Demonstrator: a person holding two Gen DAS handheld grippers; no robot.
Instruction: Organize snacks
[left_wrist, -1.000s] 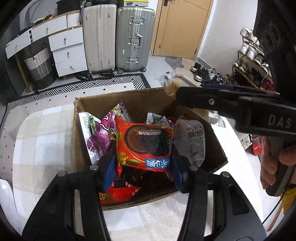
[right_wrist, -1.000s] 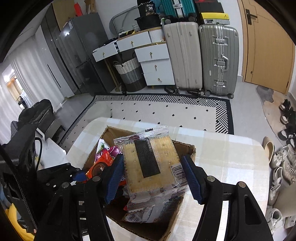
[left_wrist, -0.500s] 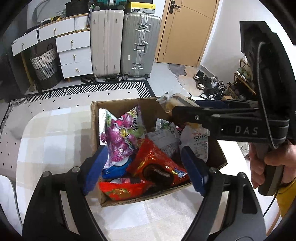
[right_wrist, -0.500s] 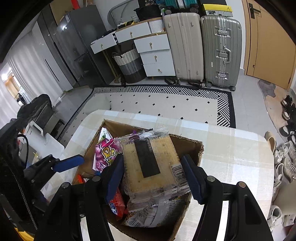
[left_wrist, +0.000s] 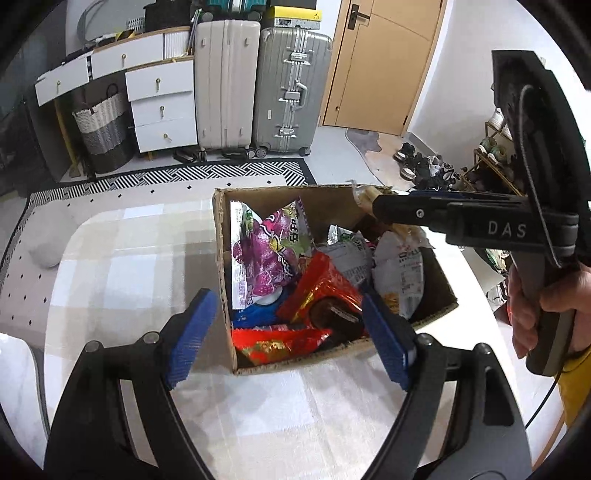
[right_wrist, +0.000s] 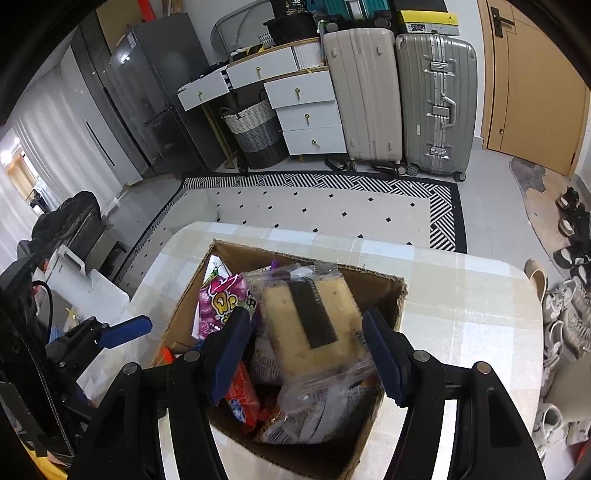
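A cardboard box (left_wrist: 221, 236) stands on the checked table and holds several snack packs: a purple pack (left_wrist: 269, 251), an orange cookie pack (left_wrist: 325, 291) and a red pack (left_wrist: 277, 341). My left gripper (left_wrist: 291, 336) is open and empty, just above the box's near edge. My right gripper (right_wrist: 308, 354) holds a clear-wrapped cracker pack (right_wrist: 314, 325) over the box (right_wrist: 391, 291), its fingers (right_wrist: 384, 358) spread about the pack's width. The right gripper also shows in the left wrist view (left_wrist: 384, 210), reaching in over the box's far right corner.
The checked table (left_wrist: 140, 266) extends left of and in front of the box. On the floor beyond are a patterned rug (right_wrist: 325, 206), two suitcases (right_wrist: 399, 99), white drawers (right_wrist: 306, 110), a woven basket (right_wrist: 255, 133) and shoes (right_wrist: 569, 221) at the right.
My left gripper let go of the orange cookie pack, which now lies in the box, then opened wide and drew back. My right gripper lowered the cracker pack toward the box.
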